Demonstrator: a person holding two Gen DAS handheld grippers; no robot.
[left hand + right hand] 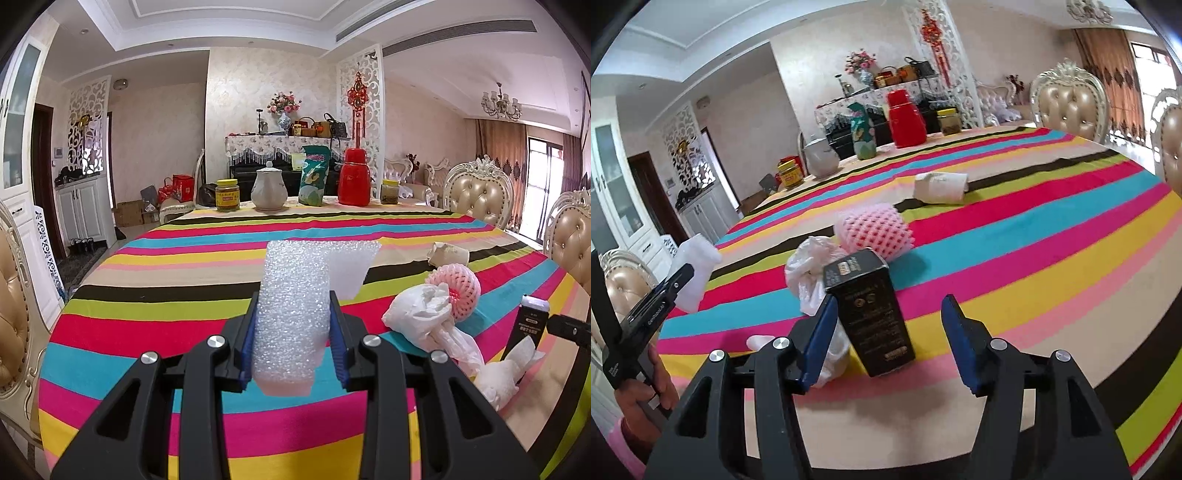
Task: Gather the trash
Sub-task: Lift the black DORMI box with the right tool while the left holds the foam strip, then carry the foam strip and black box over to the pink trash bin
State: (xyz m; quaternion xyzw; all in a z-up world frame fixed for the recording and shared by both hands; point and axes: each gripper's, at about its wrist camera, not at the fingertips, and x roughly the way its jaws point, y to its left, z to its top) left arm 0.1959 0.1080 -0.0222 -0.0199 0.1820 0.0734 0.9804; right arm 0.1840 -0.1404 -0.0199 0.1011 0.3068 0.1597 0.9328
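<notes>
Both grippers: left gripper (292,334) and right gripper (890,343) are built black, blue ribbed pads (964,343), silver screws (998,344); pink sleeve (622,448) is worn.

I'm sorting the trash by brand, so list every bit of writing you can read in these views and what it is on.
"GenRobot.AI": on the side of the left gripper, small but just readable.
Black box: gold and white print, too small and blurred to read.
Green snack bag: lettering blurred.
Yellow-lidded jar: label print unreadable.
Crushed paper cup: faint marks, unreadable.
</notes>
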